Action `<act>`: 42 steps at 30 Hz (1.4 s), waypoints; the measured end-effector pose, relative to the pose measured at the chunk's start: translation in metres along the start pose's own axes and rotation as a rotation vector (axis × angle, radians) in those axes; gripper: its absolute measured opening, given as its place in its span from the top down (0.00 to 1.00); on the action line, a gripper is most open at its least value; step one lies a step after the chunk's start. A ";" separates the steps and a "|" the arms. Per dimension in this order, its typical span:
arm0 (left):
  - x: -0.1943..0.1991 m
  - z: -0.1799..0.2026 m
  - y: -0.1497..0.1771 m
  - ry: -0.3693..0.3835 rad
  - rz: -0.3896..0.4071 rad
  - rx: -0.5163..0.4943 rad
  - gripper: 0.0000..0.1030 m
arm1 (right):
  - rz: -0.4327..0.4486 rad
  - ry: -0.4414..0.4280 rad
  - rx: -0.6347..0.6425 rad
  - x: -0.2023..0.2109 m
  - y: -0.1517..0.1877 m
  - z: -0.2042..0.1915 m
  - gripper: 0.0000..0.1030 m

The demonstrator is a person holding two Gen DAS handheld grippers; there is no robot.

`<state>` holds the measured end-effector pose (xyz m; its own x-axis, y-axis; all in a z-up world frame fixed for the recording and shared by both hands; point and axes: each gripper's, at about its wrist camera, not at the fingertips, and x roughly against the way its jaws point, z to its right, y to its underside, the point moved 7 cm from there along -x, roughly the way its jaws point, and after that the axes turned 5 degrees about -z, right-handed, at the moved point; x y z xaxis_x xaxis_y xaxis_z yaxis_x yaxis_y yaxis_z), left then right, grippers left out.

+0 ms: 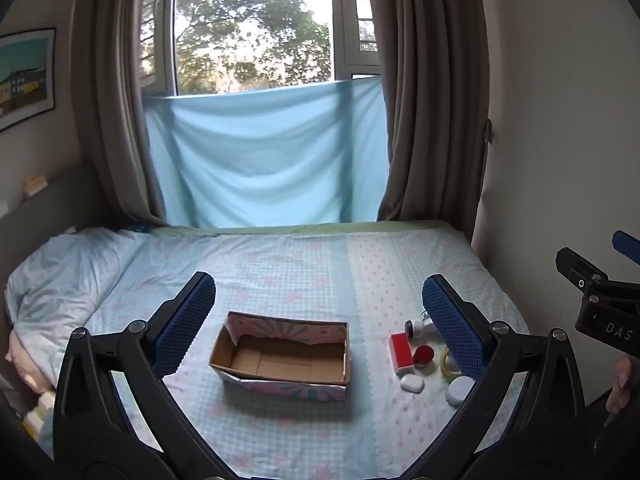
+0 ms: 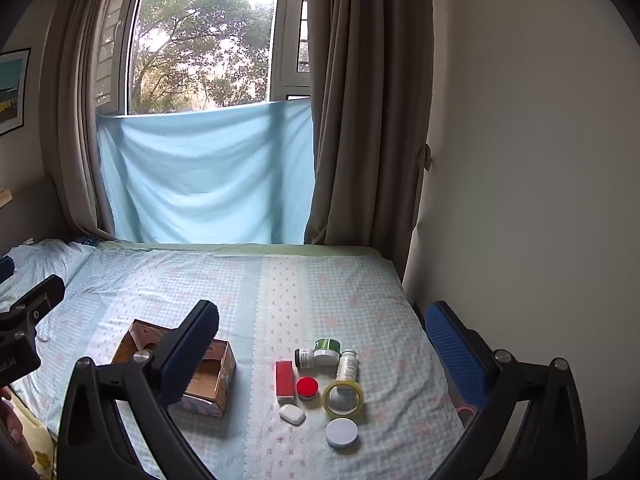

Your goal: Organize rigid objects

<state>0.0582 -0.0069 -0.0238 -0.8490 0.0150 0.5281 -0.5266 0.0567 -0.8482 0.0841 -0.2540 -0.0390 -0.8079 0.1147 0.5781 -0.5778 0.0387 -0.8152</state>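
Note:
An open, empty cardboard box [image 1: 282,356] sits on the bed; it also shows in the right wrist view [image 2: 208,380]. To its right lie a red box [image 2: 285,381], a red-lidded jar [image 2: 307,387], a tape roll [image 2: 343,398], a white case [image 2: 292,414], a white round lid [image 2: 341,432], a green-lidded jar [image 2: 327,351], a dark-capped bottle [image 2: 305,357] and a white bottle [image 2: 347,365]. My left gripper [image 1: 318,320] is open and empty above the box. My right gripper [image 2: 322,354] is open and empty above the small items.
The bed [image 2: 320,292] has a light patterned sheet, with a pillow [image 1: 68,276] at the left. A blue cloth [image 1: 264,160] and brown curtains [image 1: 436,120] hang at the window behind. A wall [image 2: 520,160] borders the bed's right side.

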 end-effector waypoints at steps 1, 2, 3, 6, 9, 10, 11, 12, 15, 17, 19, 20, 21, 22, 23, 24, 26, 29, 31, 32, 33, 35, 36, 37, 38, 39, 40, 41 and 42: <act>0.000 0.001 0.000 0.002 -0.001 0.001 0.00 | 0.003 0.008 0.009 0.002 0.000 -0.009 0.00; -0.001 0.001 0.000 0.005 -0.003 0.003 0.00 | 0.004 0.008 0.008 0.002 0.001 -0.008 0.00; -0.001 0.001 0.001 0.008 -0.004 0.006 0.00 | 0.004 0.008 0.007 0.002 0.000 -0.009 0.00; 0.000 0.002 0.000 0.008 -0.008 0.007 0.00 | -0.001 0.006 0.006 0.003 0.001 -0.009 0.00; -0.001 0.002 0.000 0.003 -0.009 0.007 0.00 | -0.004 0.009 0.002 0.004 0.000 -0.008 0.00; -0.001 0.003 0.000 0.004 -0.010 0.007 0.00 | -0.003 0.008 0.002 0.004 0.000 -0.008 0.00; -0.001 0.003 0.000 0.005 -0.012 0.008 0.00 | -0.002 0.008 0.000 0.004 0.000 -0.008 0.00; -0.002 0.003 0.000 0.005 -0.015 0.009 0.00 | -0.002 0.007 -0.002 0.005 0.000 -0.008 0.00; -0.002 0.003 -0.001 0.007 -0.018 0.016 0.00 | -0.003 0.007 -0.004 0.006 0.000 -0.007 0.00; -0.002 0.002 -0.001 0.007 -0.016 0.016 0.00 | -0.002 0.008 -0.003 0.006 0.000 -0.007 0.00; -0.002 0.002 -0.001 0.006 -0.015 0.016 0.00 | -0.003 0.007 -0.004 0.005 0.000 -0.007 0.00; -0.002 0.003 -0.001 0.006 -0.015 0.016 0.00 | -0.003 0.007 -0.005 0.006 0.000 -0.007 0.00; -0.002 0.002 -0.001 0.007 -0.015 0.017 0.00 | -0.003 0.008 -0.006 0.006 0.000 -0.007 0.00; -0.002 0.003 -0.001 0.008 -0.016 0.018 0.00 | -0.005 0.008 -0.006 0.006 0.000 -0.007 0.00; -0.001 0.004 -0.001 0.010 -0.014 0.020 0.00 | -0.004 0.008 -0.007 0.006 0.000 -0.007 0.00; -0.001 0.004 -0.002 0.012 -0.012 0.020 0.00 | -0.004 0.010 -0.009 0.006 0.000 -0.007 0.00; 0.001 0.006 -0.002 0.009 -0.004 0.014 0.00 | -0.003 0.009 -0.012 0.007 0.001 -0.007 0.00; 0.002 0.009 -0.001 0.009 0.000 0.007 0.00 | -0.003 0.009 -0.015 0.008 0.002 -0.007 0.00; 0.003 0.009 0.000 0.007 0.001 0.003 0.00 | -0.004 0.007 -0.013 0.007 0.001 -0.007 0.00; 0.004 0.010 0.000 0.004 0.001 0.001 0.00 | -0.003 0.008 -0.014 0.008 0.001 -0.007 0.00; 0.004 0.010 0.001 0.000 0.003 -0.002 0.00 | -0.002 0.007 -0.014 0.007 0.001 -0.006 0.00; 0.005 0.009 0.001 -0.004 0.007 -0.006 0.00 | -0.002 0.007 -0.014 0.007 0.001 -0.005 0.00; 0.005 0.009 0.001 -0.005 0.008 -0.007 0.00 | -0.001 0.008 -0.014 0.006 0.001 -0.005 0.00; 0.005 0.010 0.001 -0.005 0.009 -0.008 0.00 | -0.001 0.007 -0.015 0.006 0.002 -0.004 0.00; 0.005 0.010 0.002 -0.004 0.009 -0.009 0.00 | -0.001 0.007 -0.015 0.006 0.002 -0.005 0.00; 0.006 0.010 0.002 -0.003 0.008 -0.009 0.00 | -0.001 0.008 -0.014 0.006 0.002 -0.005 0.00; 0.005 0.011 0.002 -0.003 0.007 -0.009 0.00 | -0.001 0.007 -0.015 0.006 0.002 -0.005 0.00; 0.006 0.011 0.002 -0.003 0.006 -0.009 0.00 | -0.002 0.007 -0.015 0.006 0.002 -0.005 0.00; 0.005 0.011 0.002 -0.002 0.006 -0.008 0.00 | -0.001 0.007 -0.016 0.006 0.003 -0.005 0.00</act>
<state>0.0523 -0.0179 -0.0228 -0.8525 0.0133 0.5226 -0.5208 0.0644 -0.8512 0.0783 -0.2484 -0.0379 -0.8062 0.1211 0.5791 -0.5771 0.0548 -0.8149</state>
